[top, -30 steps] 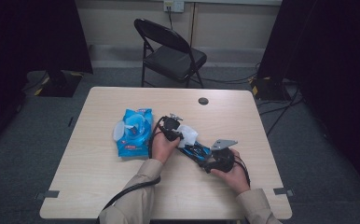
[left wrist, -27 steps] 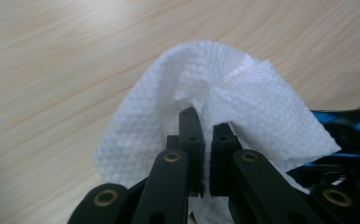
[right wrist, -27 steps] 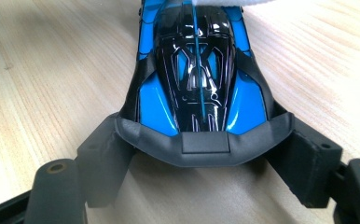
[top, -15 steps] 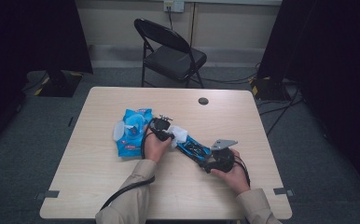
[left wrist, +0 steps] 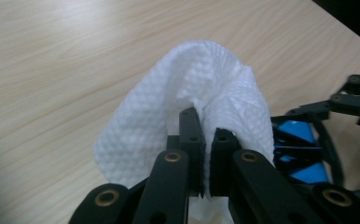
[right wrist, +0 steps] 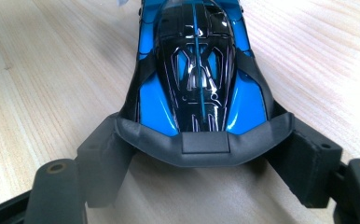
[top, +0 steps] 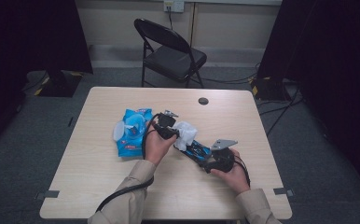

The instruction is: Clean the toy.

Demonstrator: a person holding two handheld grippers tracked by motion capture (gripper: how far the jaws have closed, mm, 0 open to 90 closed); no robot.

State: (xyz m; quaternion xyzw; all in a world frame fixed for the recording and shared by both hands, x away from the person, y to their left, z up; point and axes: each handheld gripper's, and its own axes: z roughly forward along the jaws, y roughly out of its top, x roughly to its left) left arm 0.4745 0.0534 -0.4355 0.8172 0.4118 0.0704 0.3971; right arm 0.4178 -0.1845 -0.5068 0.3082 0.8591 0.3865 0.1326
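1. The left gripper is seen with its jaws nearly together, clamped on a fold of a white wet wipe; the embossed sheet is draped over and around both jaw tips.
2. In the high view, the left gripper is held above the middle of the desk, with the wipe bunched just beyond it.
3. A blue wet-wipe pack is seen lying on the desk just beside the left gripper, on its outer side.
4. The right gripper is closed on the dark rear wing of a blue and black toy race car, one jaw at each end of the wing.
5. The car lies between the two grippers, its far end touching the wipe.
6. A black folding chair stands beyond the desk.
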